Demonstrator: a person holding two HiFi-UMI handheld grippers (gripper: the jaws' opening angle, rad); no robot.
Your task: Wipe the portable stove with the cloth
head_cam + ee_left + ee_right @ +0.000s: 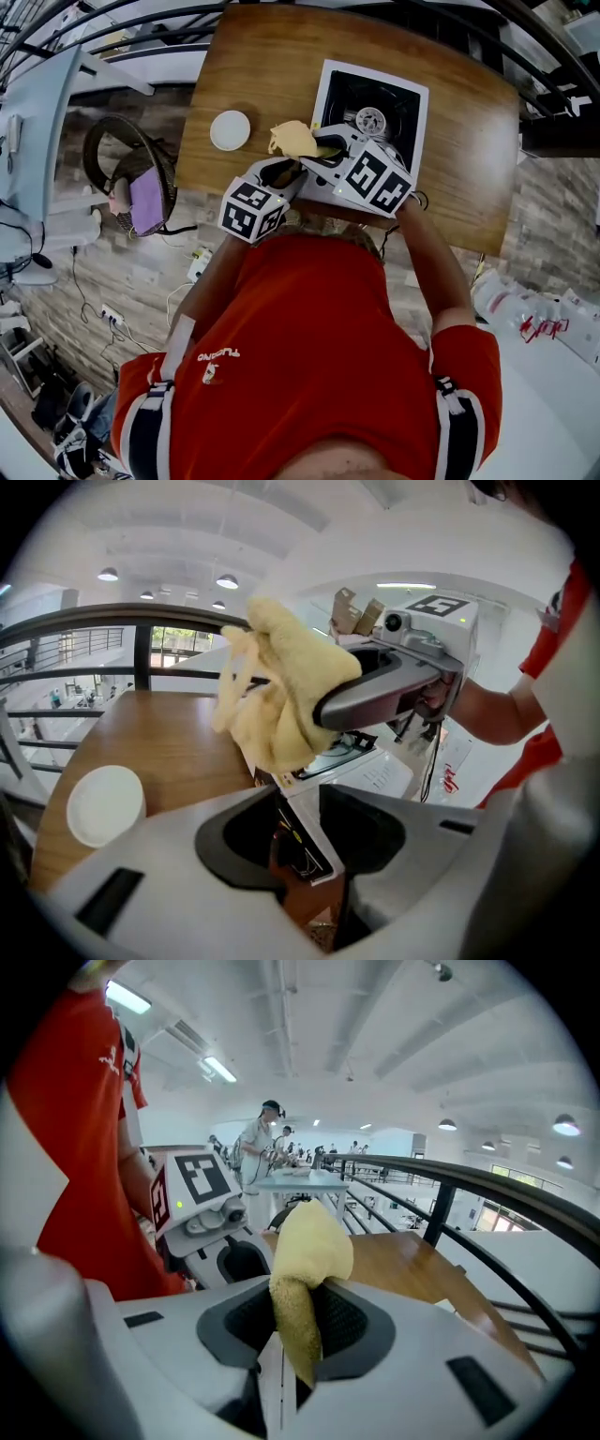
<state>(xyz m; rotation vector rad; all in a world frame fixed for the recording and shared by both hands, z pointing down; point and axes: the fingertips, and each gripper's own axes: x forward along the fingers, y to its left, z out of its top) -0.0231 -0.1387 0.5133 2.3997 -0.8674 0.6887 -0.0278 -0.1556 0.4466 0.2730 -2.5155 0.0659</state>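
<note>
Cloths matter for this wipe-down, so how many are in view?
1. The yellow cloth is pinched in the right tool, held up over the table near the portable stove. Another could be hidden behind the person's arms.

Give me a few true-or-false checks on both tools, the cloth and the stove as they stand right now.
1. The right tool is shut on the yellow cloth. True.
2. The cloth lies spread flat on the wooden table. False: it hangs bunched from the right tool, lifted over the near edge of the portable stove.
3. The left tool has the stove's white corner between its jaws. True.
4. The white round dish sits on the stove's burner. False: it rests on the table, to the left of the stove and apart from it.
</note>
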